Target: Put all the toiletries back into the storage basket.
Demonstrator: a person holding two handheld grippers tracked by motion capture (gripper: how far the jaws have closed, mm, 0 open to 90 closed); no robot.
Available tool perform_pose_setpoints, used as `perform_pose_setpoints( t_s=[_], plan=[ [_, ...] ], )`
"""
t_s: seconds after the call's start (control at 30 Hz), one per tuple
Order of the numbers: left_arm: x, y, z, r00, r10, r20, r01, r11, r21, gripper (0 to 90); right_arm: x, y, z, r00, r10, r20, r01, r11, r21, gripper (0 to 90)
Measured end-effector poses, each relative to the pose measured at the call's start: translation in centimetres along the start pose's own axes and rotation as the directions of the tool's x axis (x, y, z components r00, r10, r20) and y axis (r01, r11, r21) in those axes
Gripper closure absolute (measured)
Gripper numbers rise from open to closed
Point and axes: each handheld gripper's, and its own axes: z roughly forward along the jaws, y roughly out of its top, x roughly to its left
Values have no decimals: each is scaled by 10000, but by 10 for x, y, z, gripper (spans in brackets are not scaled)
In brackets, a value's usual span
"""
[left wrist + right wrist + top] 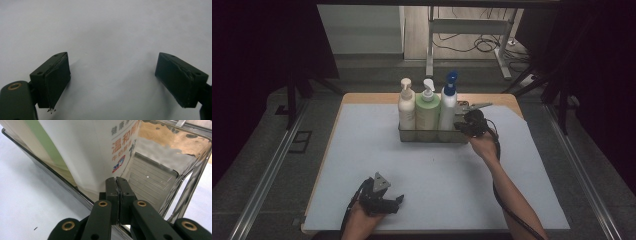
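**A:** What is shown at the table?

**B:** Three pump bottles are seen standing upright in a row inside a metal caddy (pixel 432 135) at the far middle of the white mat (pixel 437 175): a cream-coloured bottle (pixel 406 107) at the left, a green bottle (pixel 428 109) in the middle, a white bottle with a blue pump (pixel 448 102) at the right. The right gripper (pixel 462 125) is held at the caddy's right end, just beside the white bottle.

**A:** Is anything gripped?

**B:** In the right gripper view, the jaws are seen pressed together at the caddy's near rim (pixel 62 183), beside the foot of the white bottle (pixel 87 152). Whether the thin rim is pinched between them cannot be told. The left gripper (pixel 398 200) is rested low on the mat near the table's front edge, well apart from the caddy, its jaws spread wide over bare mat with nothing between them.

**A:** How far along is the work judged to be?

**B:** The loading is judged largely done, all three bottles being seated. An empty stretch of caddy floor (pixel 152 175) is left at the right end. Any shifting of the caddy is judged not yet begun.
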Motion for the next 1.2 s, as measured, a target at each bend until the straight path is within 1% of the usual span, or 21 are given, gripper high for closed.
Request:
perform_pose_setpoints(
  t_s=[0.1,0.3,0.47,0.63,0.8,0.93,1.03,1.07,1.17,1.2],
  plan=[
    [0,0,0,10000,2,1,-2,10000,-3,126,0,-1,-1,10000,-72,-5,72,10000,-36,869],
    [0,0,0,10000,-1,-2,1,10000,-10,127,-1,-1,-6,10000,-20,55,21,10000,-84,846],
    [0,0,0,10000,-2,-1,2,10000,-11,127,1,-1,-11,9999,-128,10,128,9998,-152,821],
    [0,0,0,10000,3,6,-3,10000,5,127,3,0,-17,9998,-211,12,211,9996,-184,774],
    [0,0,0,10000,4,7,-4,10000,4,127,5,0,-23,9996,-285,43,286,9995,-158,681],
    [0,0,0,10000,6,5,-6,10000,3,127,6,-1,-26,9994,-347,-83,346,9993,-107,584],
    [0,0,0,10000,5,2,-5,10000,3,127,6,-3,-28,9991,-406,-123,404,9991,-152,538],
    [0,0,0,10000,9,4,-9,10000,1,127,7,-3,-29,9992,-384,-109,383,9992,-142,516],
    [0,0,0,10000,6,3,-6,10000,1,128,9,-4,-31,9986,-518,-126,515,9985,-197,428],
    [0,0,0,10000,7,3,-7,10000,1,128,10,-4,-32,9984,-535,-161,532,9984,-166,412]
  ],
)
